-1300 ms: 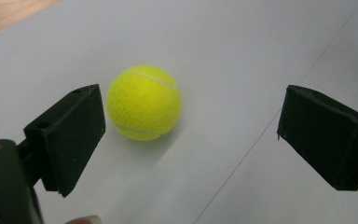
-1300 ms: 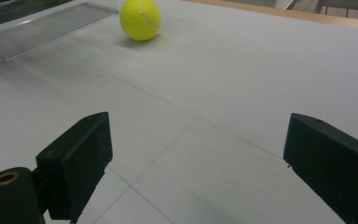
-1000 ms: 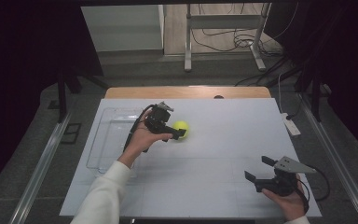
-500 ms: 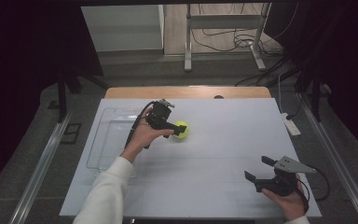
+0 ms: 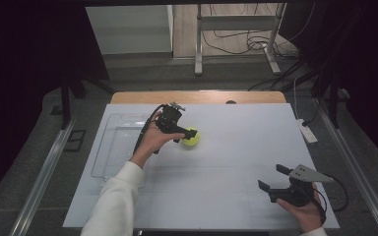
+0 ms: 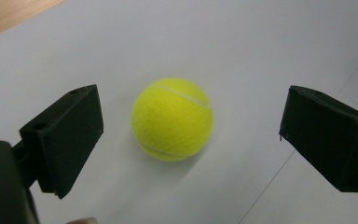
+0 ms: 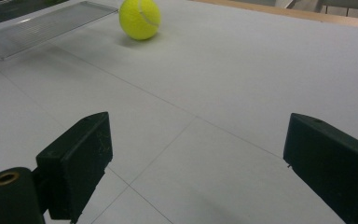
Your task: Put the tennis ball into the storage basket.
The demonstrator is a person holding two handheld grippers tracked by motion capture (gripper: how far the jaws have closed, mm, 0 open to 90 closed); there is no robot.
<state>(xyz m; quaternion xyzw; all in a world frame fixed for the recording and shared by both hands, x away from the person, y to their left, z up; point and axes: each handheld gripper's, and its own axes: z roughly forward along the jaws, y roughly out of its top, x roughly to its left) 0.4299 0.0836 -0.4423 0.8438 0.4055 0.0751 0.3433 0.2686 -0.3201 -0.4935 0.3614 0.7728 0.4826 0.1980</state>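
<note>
Left gripper (image 6: 186, 135), fingers just spreading, straddles tennis ball (image 6: 172, 119) untouched on desk (image 5: 236, 147); we judge approach; next: close.

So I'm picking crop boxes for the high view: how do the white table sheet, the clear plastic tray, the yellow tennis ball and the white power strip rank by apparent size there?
1. White table sheet
2. Clear plastic tray
3. White power strip, long but thin
4. Yellow tennis ball, close to the strip in area, so the last two are unsure.
</note>
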